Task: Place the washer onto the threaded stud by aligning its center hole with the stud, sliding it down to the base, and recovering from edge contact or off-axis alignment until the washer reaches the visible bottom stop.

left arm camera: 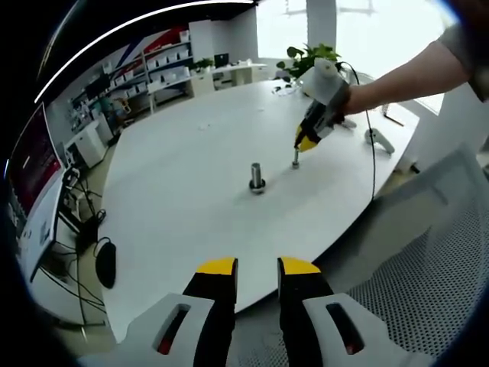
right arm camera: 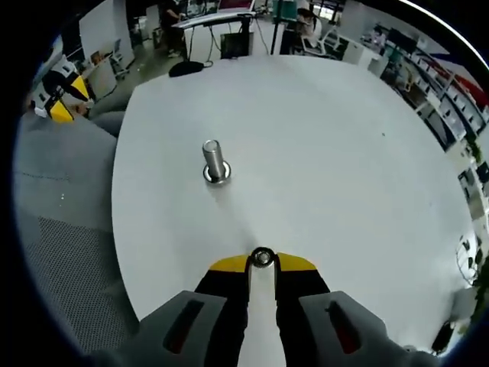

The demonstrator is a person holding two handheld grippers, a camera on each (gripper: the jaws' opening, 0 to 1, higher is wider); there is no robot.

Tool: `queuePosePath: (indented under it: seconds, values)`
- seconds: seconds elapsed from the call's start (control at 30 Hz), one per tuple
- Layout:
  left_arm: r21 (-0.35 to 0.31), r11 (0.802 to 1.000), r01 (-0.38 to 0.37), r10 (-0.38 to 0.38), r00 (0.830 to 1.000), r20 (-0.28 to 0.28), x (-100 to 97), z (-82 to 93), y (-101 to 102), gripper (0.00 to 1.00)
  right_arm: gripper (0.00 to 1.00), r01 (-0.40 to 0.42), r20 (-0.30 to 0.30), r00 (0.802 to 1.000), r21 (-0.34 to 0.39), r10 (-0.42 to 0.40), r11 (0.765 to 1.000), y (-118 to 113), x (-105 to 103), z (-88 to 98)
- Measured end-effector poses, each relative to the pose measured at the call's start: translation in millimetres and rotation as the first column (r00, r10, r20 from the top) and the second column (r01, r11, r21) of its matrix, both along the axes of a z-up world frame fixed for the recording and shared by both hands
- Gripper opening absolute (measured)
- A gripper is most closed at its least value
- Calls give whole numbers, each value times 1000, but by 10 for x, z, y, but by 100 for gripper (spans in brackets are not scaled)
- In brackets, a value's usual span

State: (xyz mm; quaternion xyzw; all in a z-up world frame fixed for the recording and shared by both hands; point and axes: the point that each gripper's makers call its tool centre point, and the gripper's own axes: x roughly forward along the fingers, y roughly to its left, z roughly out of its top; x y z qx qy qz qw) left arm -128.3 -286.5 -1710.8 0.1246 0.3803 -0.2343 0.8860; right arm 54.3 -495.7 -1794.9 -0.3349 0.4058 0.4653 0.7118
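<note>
Steel stud (right arm camera: pixel 215 160) stands upright on the white bench (right arm camera: pixel 344 153), at 11 o'clock from my right fingers (right arm camera: pixel 262 264), well apart. They pinch a small ringed piece (right arm camera: pixel 262 258) at their tips, the washer I judge, so the right hand is the nearer. In the left gripper view my left fingers (left arm camera: pixel 257 269) are slightly spread, holding nothing, at the bench edge; the stud (left arm camera: pixel 257 177) is at 12 o'clock, far off.

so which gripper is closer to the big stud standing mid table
Right. The right gripper is over the table just beyond the stud, at a smaller upright piece. The left gripper hangs back off the table's near edge, its jaws slightly parted.
</note>
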Motion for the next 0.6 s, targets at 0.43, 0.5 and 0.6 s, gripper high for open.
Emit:
queuePosePath:
  seconds: [0.43,0.5,0.6]
  values:
    - [2,1000,2,-2,1000,-5,-6,-14,-3,18,14,-17,-56,998,-72,13,997,-13,-19,-241]
    - [0,1000,0,0,1000,-4,-3,-11,-3,18,14,-16,-65,998,-72,11,997,-16,4,-299]
    - [1,1000,-2,2,1000,-6,-5,-15,3,18,14,-19,-63,998,-74,14,997,-34,61,-391]
